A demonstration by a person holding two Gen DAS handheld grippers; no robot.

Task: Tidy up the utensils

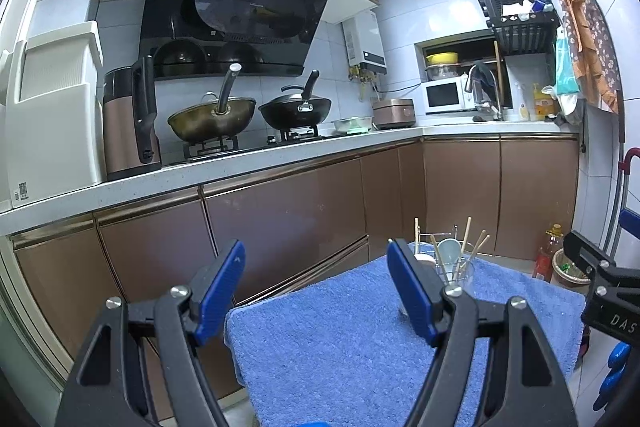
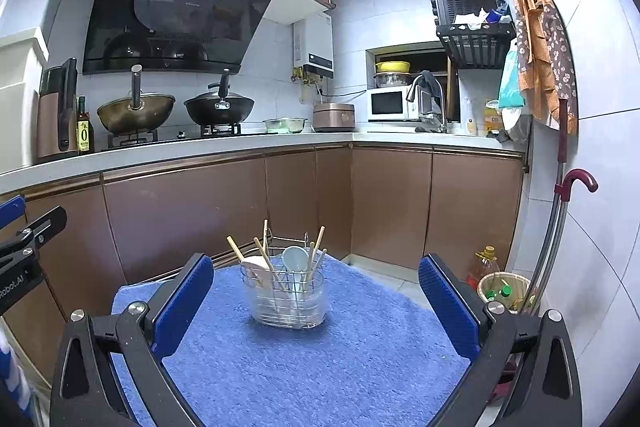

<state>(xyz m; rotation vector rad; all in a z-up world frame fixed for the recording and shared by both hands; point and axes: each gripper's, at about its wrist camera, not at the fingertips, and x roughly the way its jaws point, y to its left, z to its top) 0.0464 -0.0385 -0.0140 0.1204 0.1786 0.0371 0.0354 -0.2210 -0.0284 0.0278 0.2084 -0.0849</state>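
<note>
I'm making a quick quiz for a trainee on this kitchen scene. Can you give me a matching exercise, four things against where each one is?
Things:
1. utensil holder
2. microwave
3. black wok
4. oil bottle

Places:
A. on the floor beside a bin
B. on the blue towel
C. on the stove burner
D. on the counter next to the tap

Pairs: 1-B, 2-D, 3-C, 4-A
</note>
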